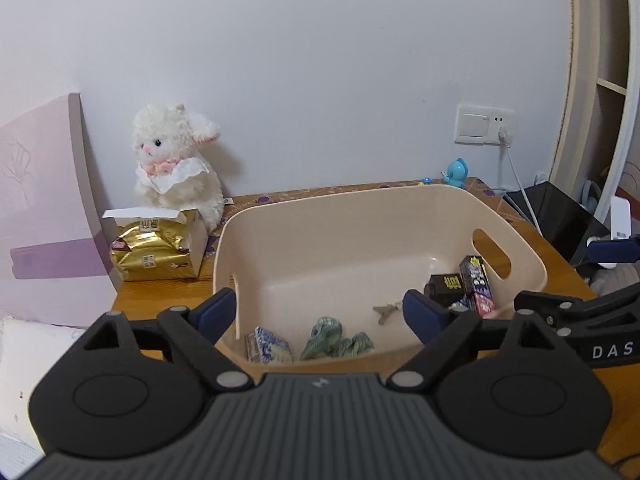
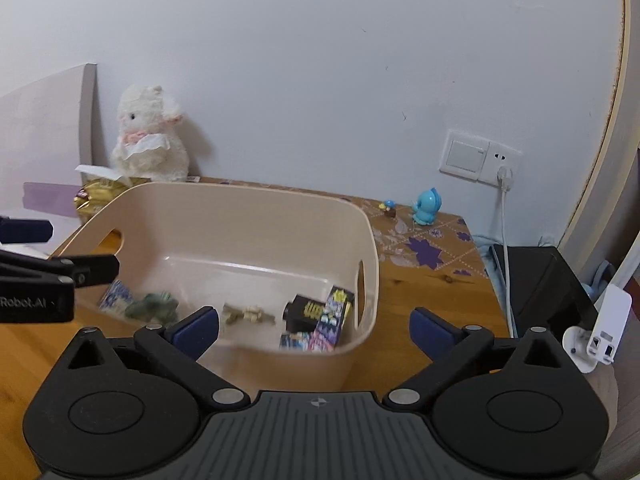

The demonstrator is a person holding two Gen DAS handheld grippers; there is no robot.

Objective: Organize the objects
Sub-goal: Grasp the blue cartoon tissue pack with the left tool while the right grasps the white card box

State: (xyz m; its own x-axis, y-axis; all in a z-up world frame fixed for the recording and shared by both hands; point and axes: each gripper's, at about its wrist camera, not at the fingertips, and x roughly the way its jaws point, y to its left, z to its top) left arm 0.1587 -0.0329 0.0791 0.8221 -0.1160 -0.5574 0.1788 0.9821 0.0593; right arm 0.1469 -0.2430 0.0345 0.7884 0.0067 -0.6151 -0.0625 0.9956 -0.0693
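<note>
A beige plastic bin [image 1: 360, 216] [image 2: 248, 208] stands on the wooden table. Inside lie a blue-white patterned box [image 1: 267, 345] [image 2: 116, 294], a green checked cloth [image 1: 332, 338] [image 2: 154, 306], a small tan toy figure [image 1: 386, 312] [image 2: 248, 314], a black box [image 1: 446, 286] [image 2: 306, 312] and a purple carton [image 1: 478, 284] [image 2: 334, 318]. My left gripper [image 1: 320, 314] is open and empty at the bin's near rim. My right gripper [image 2: 314, 326] is open and empty over the bin's near right corner.
A white plush lamb [image 1: 176, 156] [image 2: 146, 140] sits at the back left by the wall, with a gold tissue pack [image 1: 154, 250] in front. A blue toy figure [image 1: 456, 172] [image 2: 428, 208] stands at the back right. A wall socket with cable [image 2: 502, 172] and a black box [image 2: 536, 280] are right.
</note>
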